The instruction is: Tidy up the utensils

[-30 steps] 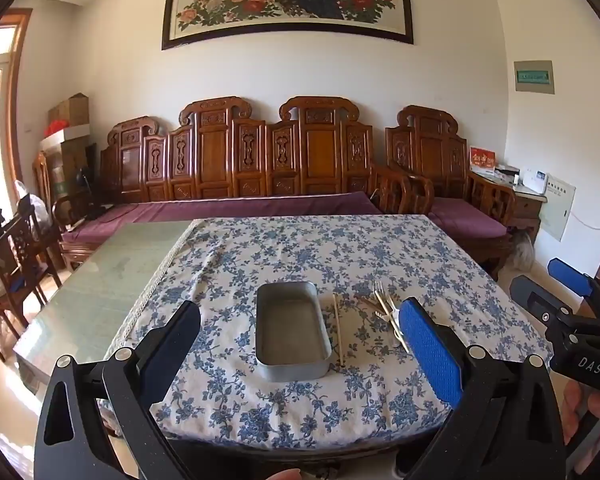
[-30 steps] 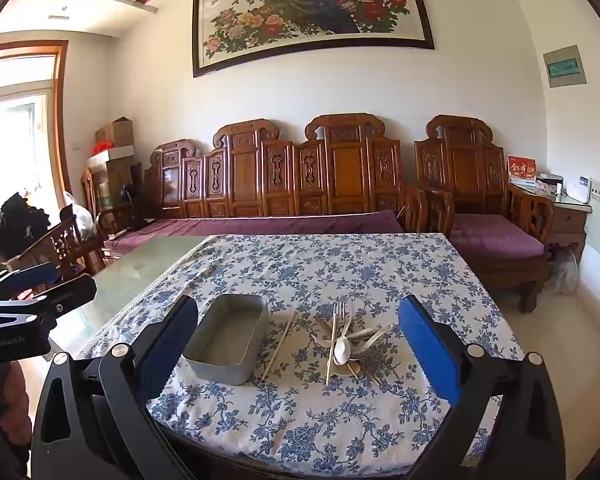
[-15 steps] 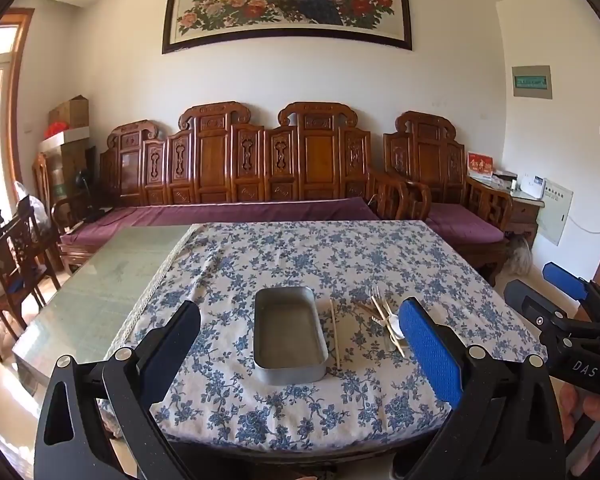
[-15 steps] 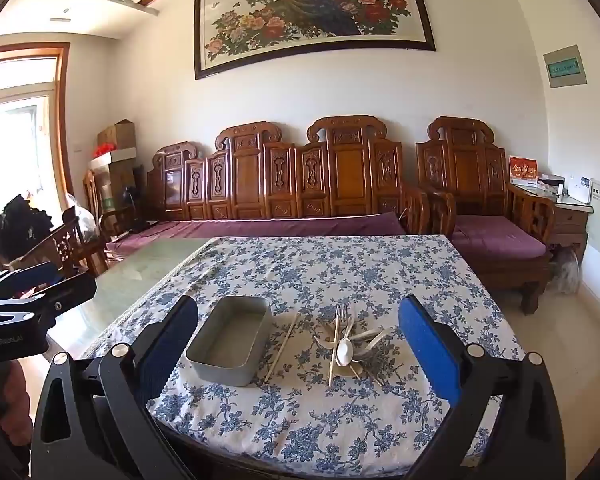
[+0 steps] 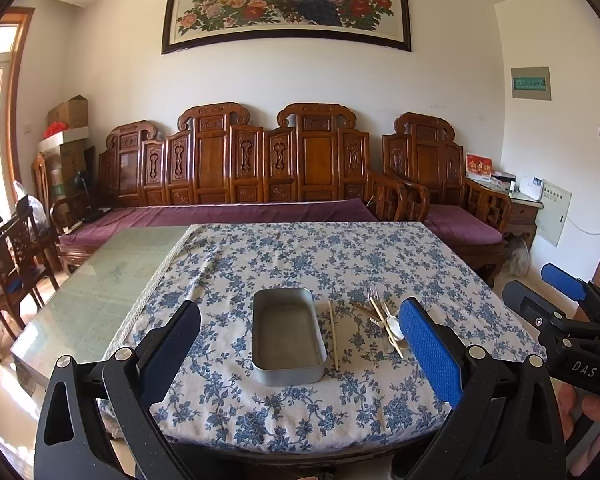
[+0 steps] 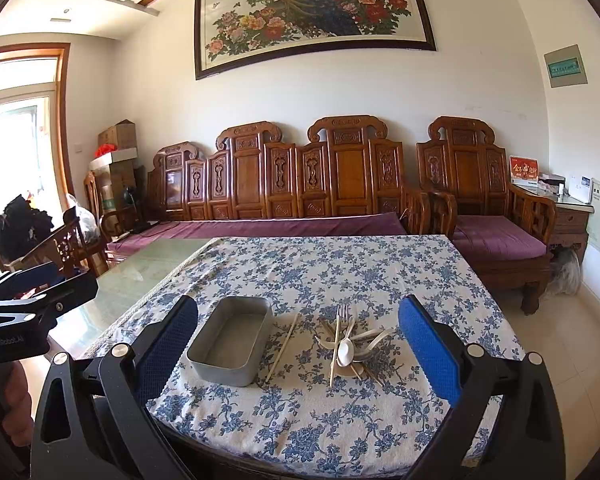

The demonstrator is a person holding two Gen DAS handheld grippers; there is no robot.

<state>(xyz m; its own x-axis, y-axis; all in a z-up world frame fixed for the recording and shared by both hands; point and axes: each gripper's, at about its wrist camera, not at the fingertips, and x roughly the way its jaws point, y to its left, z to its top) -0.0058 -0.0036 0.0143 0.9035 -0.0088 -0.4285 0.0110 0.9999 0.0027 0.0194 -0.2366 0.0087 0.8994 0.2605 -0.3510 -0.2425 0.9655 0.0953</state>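
Approach phase — nothing picked yet. Rectangular grey metal tin sits empty on the blue-flowered tablecloth; a single pale wooden chopstick lies just beside its right wall, and the tangled pile of fork, white spoons and chopsticks is further right. Left gripper is spread wide and holds nothing, off the table edge; right gripper is likewise spread and empty. My call: take the loose chopstick first, fingers across its length near the middle, low and square to the cloth — the pile looks interlocked, so lift top pieces singly.
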